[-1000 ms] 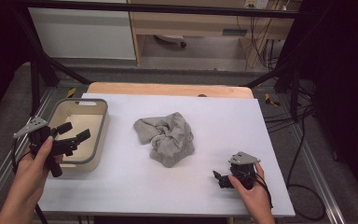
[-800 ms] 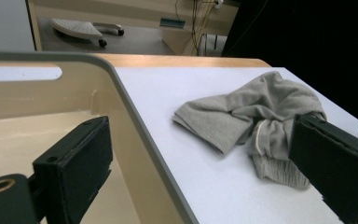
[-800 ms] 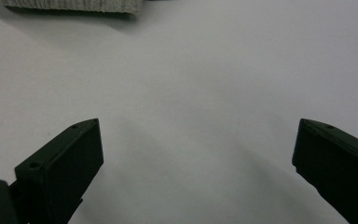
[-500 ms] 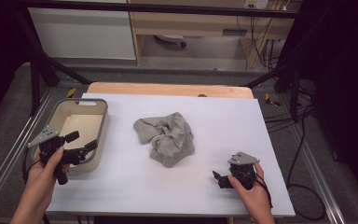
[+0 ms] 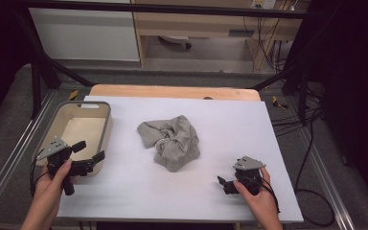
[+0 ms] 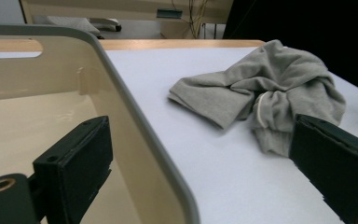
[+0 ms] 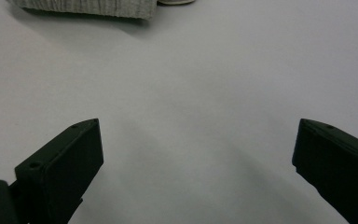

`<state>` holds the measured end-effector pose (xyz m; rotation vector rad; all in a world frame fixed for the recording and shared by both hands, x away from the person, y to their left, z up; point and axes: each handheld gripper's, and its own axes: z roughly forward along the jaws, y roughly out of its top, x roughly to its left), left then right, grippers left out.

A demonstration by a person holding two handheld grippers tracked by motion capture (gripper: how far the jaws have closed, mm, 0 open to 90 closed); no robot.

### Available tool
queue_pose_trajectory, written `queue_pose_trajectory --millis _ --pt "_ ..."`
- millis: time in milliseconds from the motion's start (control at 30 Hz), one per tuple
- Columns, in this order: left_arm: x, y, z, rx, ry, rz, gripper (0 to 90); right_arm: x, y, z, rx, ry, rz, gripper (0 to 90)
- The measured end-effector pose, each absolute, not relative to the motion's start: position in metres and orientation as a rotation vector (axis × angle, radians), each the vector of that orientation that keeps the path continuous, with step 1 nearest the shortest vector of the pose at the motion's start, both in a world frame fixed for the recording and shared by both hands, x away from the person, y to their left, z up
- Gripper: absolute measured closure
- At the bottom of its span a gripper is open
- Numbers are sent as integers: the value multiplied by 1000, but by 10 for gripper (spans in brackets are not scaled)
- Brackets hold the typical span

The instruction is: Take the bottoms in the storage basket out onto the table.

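1. The left gripper (image 5: 90, 152) hangs at the table's 8 o'clock, jaws wide apart, straddling the bin's (image 5: 106, 125) near rim, gripping nothing.
2. The right gripper (image 5: 222, 182) rests low at 5 o'clock, jaws spread, empty over bare tabletop.
3. The cloth (image 5: 171, 139) lies crumpled at centre, well apart from both.

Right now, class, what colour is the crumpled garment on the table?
Plain grey; the crumpled garment shows best in the left gripper view.

text: none legible | labels: none | numbers: none | signs: none
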<state>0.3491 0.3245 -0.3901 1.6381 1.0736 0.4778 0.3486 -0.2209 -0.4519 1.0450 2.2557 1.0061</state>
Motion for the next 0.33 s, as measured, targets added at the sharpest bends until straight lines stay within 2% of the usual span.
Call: queue_pose_trajectory --millis 333 --pt "350 330 -397 1601 1114 447 66 347 -219 -451 1023 2267 1002 26"
